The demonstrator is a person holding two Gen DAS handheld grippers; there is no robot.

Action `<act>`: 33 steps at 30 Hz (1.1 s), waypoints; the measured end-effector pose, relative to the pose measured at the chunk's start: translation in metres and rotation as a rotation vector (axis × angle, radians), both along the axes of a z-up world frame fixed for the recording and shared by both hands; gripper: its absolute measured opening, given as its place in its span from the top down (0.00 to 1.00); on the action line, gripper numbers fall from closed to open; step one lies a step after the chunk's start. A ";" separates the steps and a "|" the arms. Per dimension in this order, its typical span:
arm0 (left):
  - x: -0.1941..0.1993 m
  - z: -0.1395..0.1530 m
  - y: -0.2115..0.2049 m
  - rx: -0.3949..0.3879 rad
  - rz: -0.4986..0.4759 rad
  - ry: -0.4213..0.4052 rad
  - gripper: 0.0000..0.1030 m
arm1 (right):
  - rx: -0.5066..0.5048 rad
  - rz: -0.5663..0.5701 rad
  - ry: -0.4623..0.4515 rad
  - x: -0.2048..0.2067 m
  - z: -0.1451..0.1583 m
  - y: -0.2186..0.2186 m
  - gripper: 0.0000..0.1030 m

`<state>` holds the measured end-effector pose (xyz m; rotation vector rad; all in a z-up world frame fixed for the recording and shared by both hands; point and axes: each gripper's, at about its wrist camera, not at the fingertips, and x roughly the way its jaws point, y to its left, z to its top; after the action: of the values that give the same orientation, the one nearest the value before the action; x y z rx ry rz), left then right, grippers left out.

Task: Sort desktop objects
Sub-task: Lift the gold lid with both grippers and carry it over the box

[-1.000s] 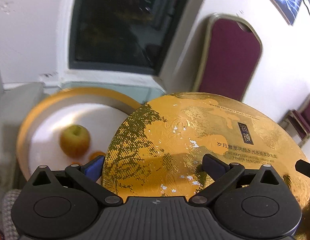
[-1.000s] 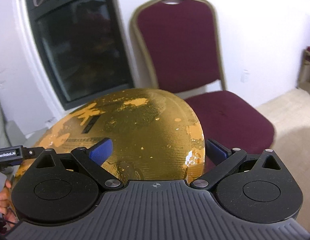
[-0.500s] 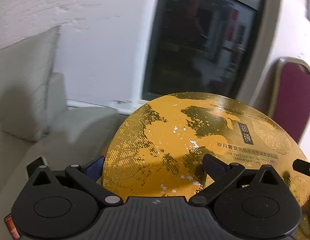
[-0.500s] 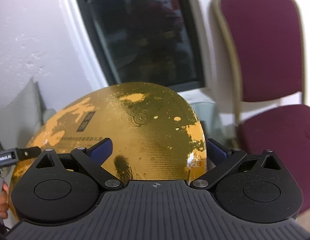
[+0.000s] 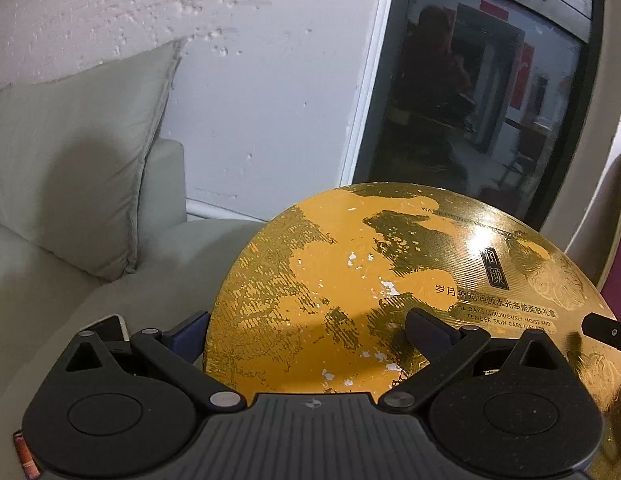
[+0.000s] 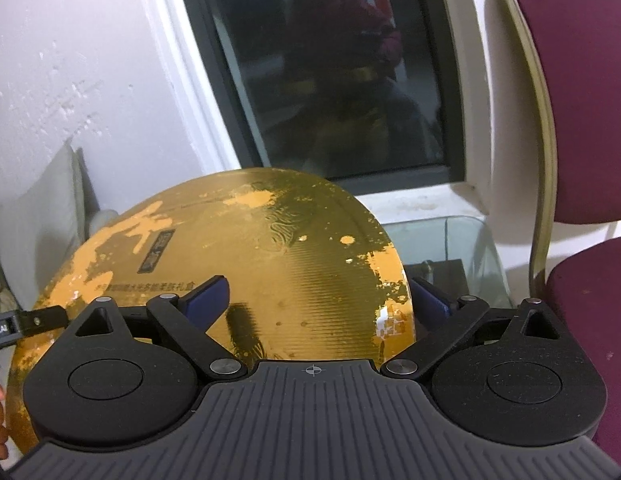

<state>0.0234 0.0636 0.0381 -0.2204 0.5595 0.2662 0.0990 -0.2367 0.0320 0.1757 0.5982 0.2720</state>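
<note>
Both grippers clamp the round gold lid, raised in the air and tilted, well above any surface. The left gripper has its blue fingers on either side of the lid's near-left edge, and the right gripper pinches the opposite rim, one finger on the printed top face and one against the side wall. Behind the lid are a pale sofa cushion, a dark window, a glass bench and a maroon chair.
</note>
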 end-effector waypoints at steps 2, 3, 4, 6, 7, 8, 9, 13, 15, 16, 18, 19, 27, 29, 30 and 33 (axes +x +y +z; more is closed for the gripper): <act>0.004 -0.005 0.000 -0.006 -0.003 0.006 0.02 | 0.000 -0.009 0.013 0.006 -0.005 0.001 0.04; 0.007 -0.007 0.000 -0.007 -0.005 0.010 0.02 | -0.003 -0.013 0.020 0.010 -0.007 0.001 0.04; 0.010 -0.009 0.000 -0.006 -0.007 0.014 0.02 | -0.007 -0.017 0.028 0.013 -0.010 0.001 0.04; 0.014 -0.014 0.000 -0.007 -0.010 0.029 0.02 | -0.024 -0.018 0.048 0.017 -0.016 0.003 0.04; 0.018 -0.016 0.000 -0.006 -0.012 0.037 0.02 | -0.028 -0.018 0.057 0.019 -0.019 0.003 0.04; 0.021 -0.018 0.001 -0.004 -0.013 0.043 0.02 | -0.027 -0.020 0.063 0.021 -0.022 0.003 0.04; 0.024 -0.019 0.002 -0.001 -0.015 0.048 0.02 | -0.025 -0.021 0.069 0.023 -0.026 0.003 0.04; 0.029 -0.026 0.002 0.004 -0.014 0.066 0.02 | -0.021 -0.023 0.092 0.030 -0.037 0.004 0.04; 0.030 -0.029 0.004 0.007 -0.014 0.073 0.02 | -0.019 -0.020 0.101 0.033 -0.041 0.005 0.04; 0.031 -0.030 0.005 0.008 -0.015 0.076 0.02 | -0.019 -0.018 0.104 0.034 -0.043 0.006 0.04; 0.033 -0.033 0.007 0.010 -0.016 0.079 0.02 | -0.021 -0.015 0.109 0.035 -0.047 0.007 0.04; 0.034 -0.034 0.007 0.012 -0.016 0.080 0.02 | -0.020 -0.016 0.111 0.036 -0.049 0.007 0.04; 0.038 -0.044 0.004 0.004 -0.019 0.092 0.02 | -0.016 -0.034 0.126 0.040 -0.057 0.003 0.04; 0.039 -0.047 0.005 -0.003 -0.018 0.097 0.02 | -0.018 -0.036 0.131 0.042 -0.059 0.002 0.04; 0.040 -0.049 0.005 -0.004 -0.018 0.099 0.02 | -0.020 -0.036 0.133 0.042 -0.060 0.002 0.04; 0.041 -0.052 0.005 -0.005 -0.017 0.105 0.02 | -0.018 -0.038 0.141 0.044 -0.063 0.002 0.04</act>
<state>0.0643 0.0681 -0.0143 -0.2073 0.6655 0.2612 0.1427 -0.2349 -0.0306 0.1898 0.7360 0.2182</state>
